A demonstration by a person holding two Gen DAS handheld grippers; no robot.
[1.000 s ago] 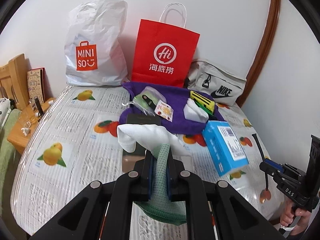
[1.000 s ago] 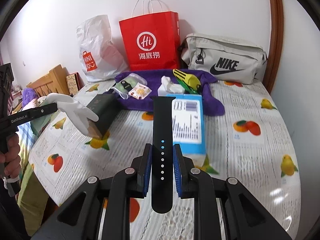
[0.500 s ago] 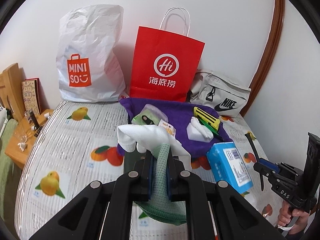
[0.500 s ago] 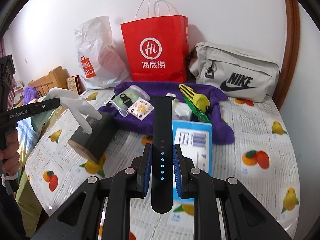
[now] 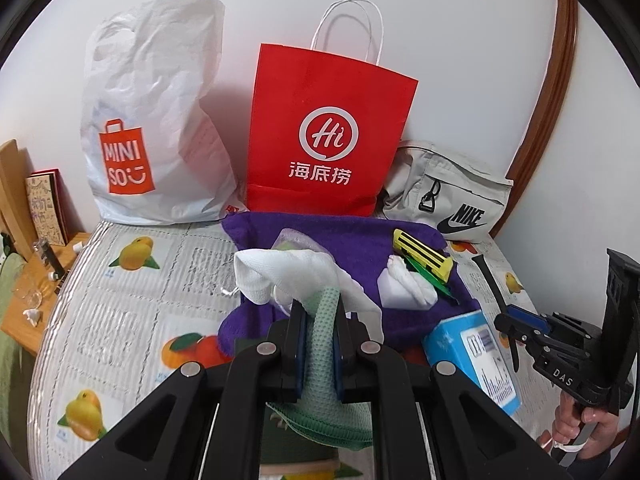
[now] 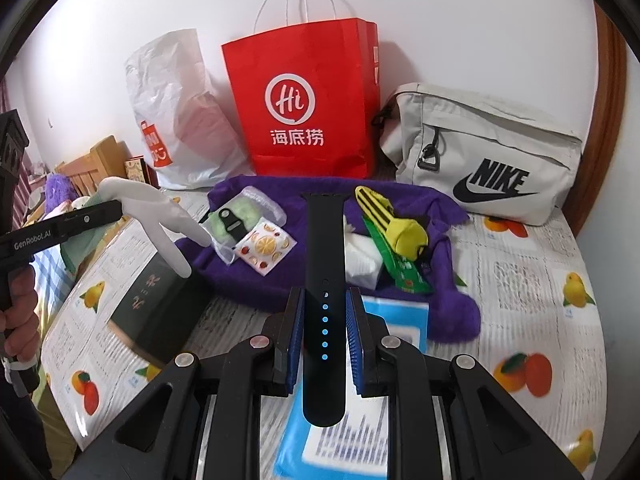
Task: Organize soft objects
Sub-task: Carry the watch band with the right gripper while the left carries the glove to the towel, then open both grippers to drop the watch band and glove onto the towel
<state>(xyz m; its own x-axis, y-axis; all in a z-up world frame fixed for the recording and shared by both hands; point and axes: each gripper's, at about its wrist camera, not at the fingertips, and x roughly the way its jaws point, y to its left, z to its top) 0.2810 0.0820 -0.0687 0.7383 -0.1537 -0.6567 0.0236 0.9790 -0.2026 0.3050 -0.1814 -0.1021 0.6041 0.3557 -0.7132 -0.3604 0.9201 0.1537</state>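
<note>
The left gripper point(image 5: 318, 344) is clamping a white glove point(image 5: 288, 276) by its green cuff point(image 5: 324, 320); the glove's fingers are hanging out in front of the jaws, above the near edge of a purple towel point(image 5: 348, 244); in the right wrist view the same glove point(image 6: 156, 216) is sticking out over a dark box point(image 6: 160, 304) at the left side of the table point(image 6: 532, 292). The right gripper point(image 6: 324, 336) is pinching a black watch strap point(image 6: 325, 264) between its blue pads point(image 6: 354, 336); the strap is pointing forward and up, over a blue box point(image 6: 396, 320) lying just under the jaws. Beyond both tools the purple towel is spreading across the fruit-print table cover; on it are lying a clear pouch point(image 6: 236, 220), a fruit-print sachet point(image 6: 266, 248), a folded white tissue point(image 6: 362, 260) and a yellow striped item point(image 6: 394, 224) with a green wrapper point(image 6: 400, 268) under it. Against the wall are standing a white shopping bag point(image 5: 148, 128), a red paper bag point(image 5: 324, 136) and a grey bag point(image 5: 448, 196). A hand point(image 5: 576, 424) is gripping the right tool's handle at the lower right of the left wrist view.
</note>
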